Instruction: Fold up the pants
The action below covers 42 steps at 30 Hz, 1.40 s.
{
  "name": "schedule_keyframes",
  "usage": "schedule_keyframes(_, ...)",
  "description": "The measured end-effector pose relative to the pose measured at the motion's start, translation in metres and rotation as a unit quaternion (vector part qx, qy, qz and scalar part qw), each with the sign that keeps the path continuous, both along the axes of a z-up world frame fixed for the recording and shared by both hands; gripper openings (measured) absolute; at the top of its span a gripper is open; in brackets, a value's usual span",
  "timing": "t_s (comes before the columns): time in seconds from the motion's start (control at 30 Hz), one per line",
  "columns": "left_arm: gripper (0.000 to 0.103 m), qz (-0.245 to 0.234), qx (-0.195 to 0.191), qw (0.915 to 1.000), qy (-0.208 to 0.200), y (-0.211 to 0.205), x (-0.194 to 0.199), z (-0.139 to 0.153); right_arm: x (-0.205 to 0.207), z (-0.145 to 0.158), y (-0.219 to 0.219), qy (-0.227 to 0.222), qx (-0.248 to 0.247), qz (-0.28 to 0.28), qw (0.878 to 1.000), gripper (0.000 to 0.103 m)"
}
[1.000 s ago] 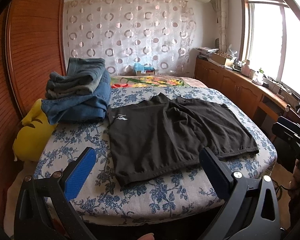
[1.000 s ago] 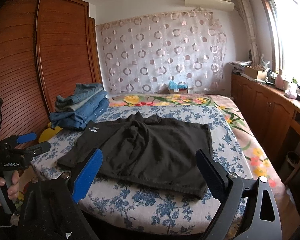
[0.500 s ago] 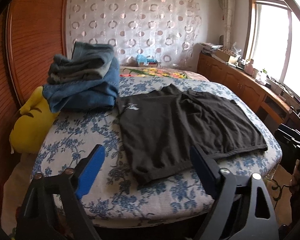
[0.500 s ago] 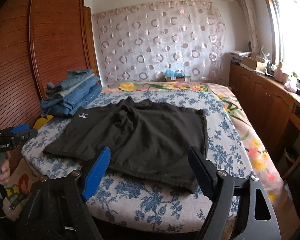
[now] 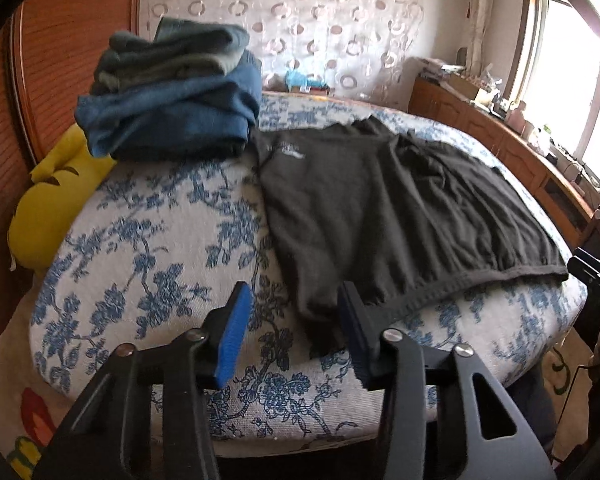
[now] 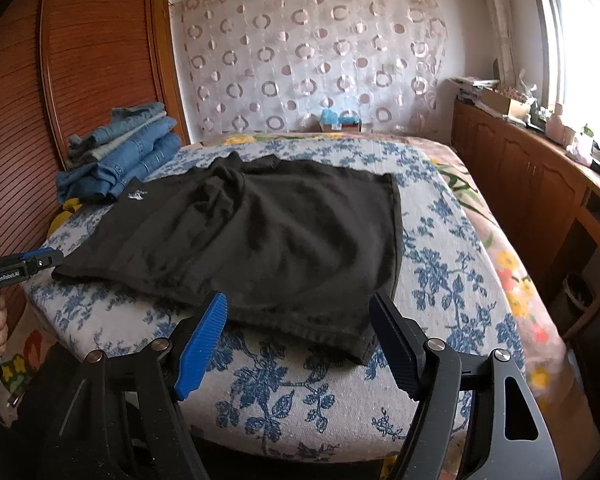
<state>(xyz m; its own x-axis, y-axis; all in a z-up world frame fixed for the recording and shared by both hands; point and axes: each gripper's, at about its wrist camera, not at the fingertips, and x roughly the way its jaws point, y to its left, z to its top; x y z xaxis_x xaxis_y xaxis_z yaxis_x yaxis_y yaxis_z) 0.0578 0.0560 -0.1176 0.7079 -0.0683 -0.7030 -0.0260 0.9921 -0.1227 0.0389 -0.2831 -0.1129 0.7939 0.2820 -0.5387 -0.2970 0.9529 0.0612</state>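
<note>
Black pants (image 5: pixel 379 208) lie spread flat on the blue-flowered bed cover (image 5: pixel 148 240), with a small white logo near their far left corner. My left gripper (image 5: pixel 294 300) hovers at the near left corner of the pants. Its jaws are closing, the corner's hem lies between them, and the pads are not pressing on it. In the right wrist view the pants (image 6: pixel 260 240) fill the middle of the bed. My right gripper (image 6: pixel 298 308) stands over their near hem, by the right corner. Its jaws are closing slightly and grip nothing. The left gripper (image 6: pixel 20 264) shows at the left edge.
A stack of folded blue jeans (image 5: pixel 172 112) sits at the bed's far left corner, next to the pants. A yellow plush (image 5: pixel 48 200) is wedged between bed and wooden wardrobe (image 6: pixel 92 60). Low wooden cabinets (image 6: pixel 539 200) run along the right under the window.
The left gripper has dropped and moved in towards the pants' near left corner, and its jaws have narrowed a lot. The right gripper's jaws have narrowed a little, and its view now tilts further down.
</note>
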Motion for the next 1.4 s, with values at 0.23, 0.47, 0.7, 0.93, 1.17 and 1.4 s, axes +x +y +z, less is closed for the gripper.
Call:
schedule_keyframes(0.23, 0.036, -0.012, -0.003, 0.9999, 0.008, -0.004, 0.001, -0.006, 0.0, 0.005, 0.003, 0.001, -0.002, 0.003, 1.0, 0.075)
schedule_keyframes(0.47, 0.036, -0.02, -0.02, 0.9995, 0.013, -0.005, 0.001, -0.005, 0.0, 0.004, -0.007, 0.004, 0.005, -0.001, 1.0, 0.075)
schedule_keyframes(0.7, 0.016, -0.024, -0.013, 0.9995, 0.017, -0.009, 0.003, -0.005, 0.004, 0.003, -0.011, 0.006, 0.008, -0.005, 1.0, 0.075)
schedule_keyframes(0.93, 0.003, -0.047, -0.017, 0.9988, 0.006, -0.018, 0.004, 0.009, 0.007, 0.004, -0.011, 0.007, 0.01, -0.005, 1.0, 0.075)
schedule_keyframes(1.17, 0.002, -0.088, -0.016, 0.9956, -0.027, -0.045, 0.016, 0.046, 0.009, 0.007, -0.014, 0.0, 0.018, -0.009, 1.0, 0.075)
schedule_keyframes(1.4, 0.002, -0.135, -0.013, 0.9895, -0.049, -0.09, 0.038, 0.075, 0.006, 0.008, -0.023, -0.006, 0.024, -0.014, 1.0, 0.075)
